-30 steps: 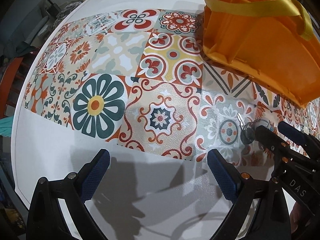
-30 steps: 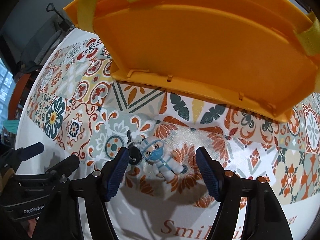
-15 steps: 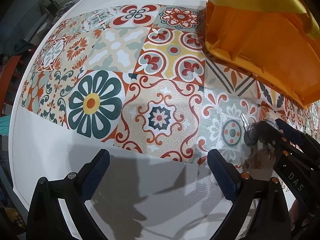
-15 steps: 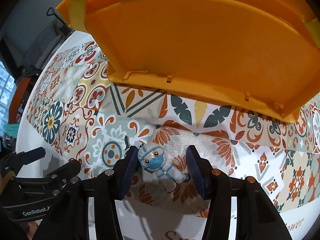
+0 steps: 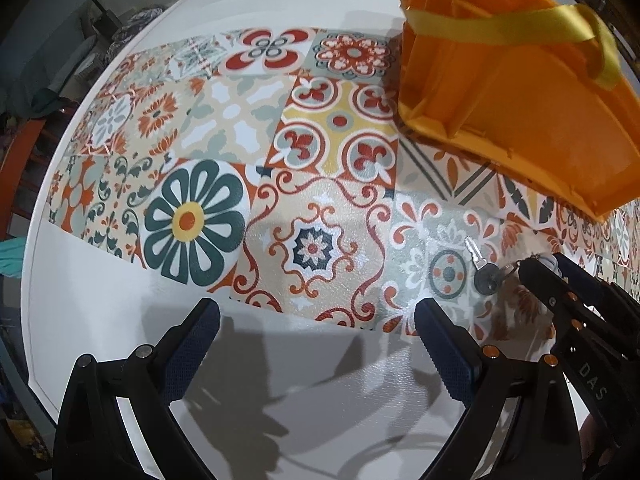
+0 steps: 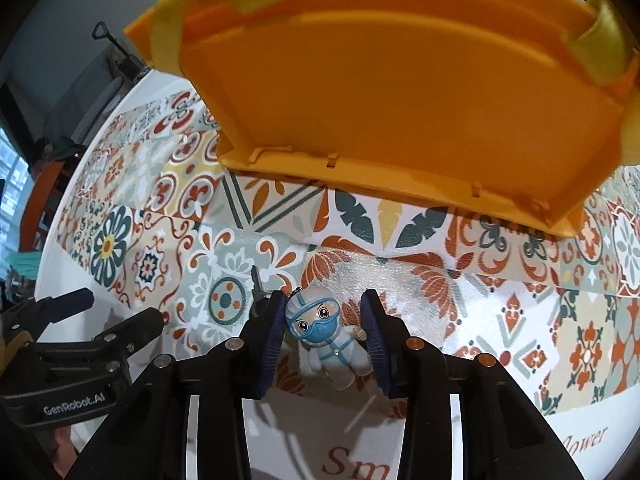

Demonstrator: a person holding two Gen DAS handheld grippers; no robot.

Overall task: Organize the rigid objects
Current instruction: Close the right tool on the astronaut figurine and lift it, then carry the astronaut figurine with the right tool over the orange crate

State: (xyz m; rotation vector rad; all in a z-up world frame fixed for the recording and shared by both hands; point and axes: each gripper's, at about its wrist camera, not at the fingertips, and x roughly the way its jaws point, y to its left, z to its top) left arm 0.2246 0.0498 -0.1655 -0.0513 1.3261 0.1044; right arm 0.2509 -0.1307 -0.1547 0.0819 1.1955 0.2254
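patterned tablecloth (image 5: 312,240), orange chair (image 5: 16,168)

Orange bin (image 6: 400,92) w/ yellow straps (image 5: 500,24), multicolour floral-tile mat (image 5: 312,200), white-blue figurine (image 6: 324,332).

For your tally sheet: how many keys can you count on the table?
1. The key lies on the patterned mat, ringed to the figurine in the right gripper. The orange basket may hide more.
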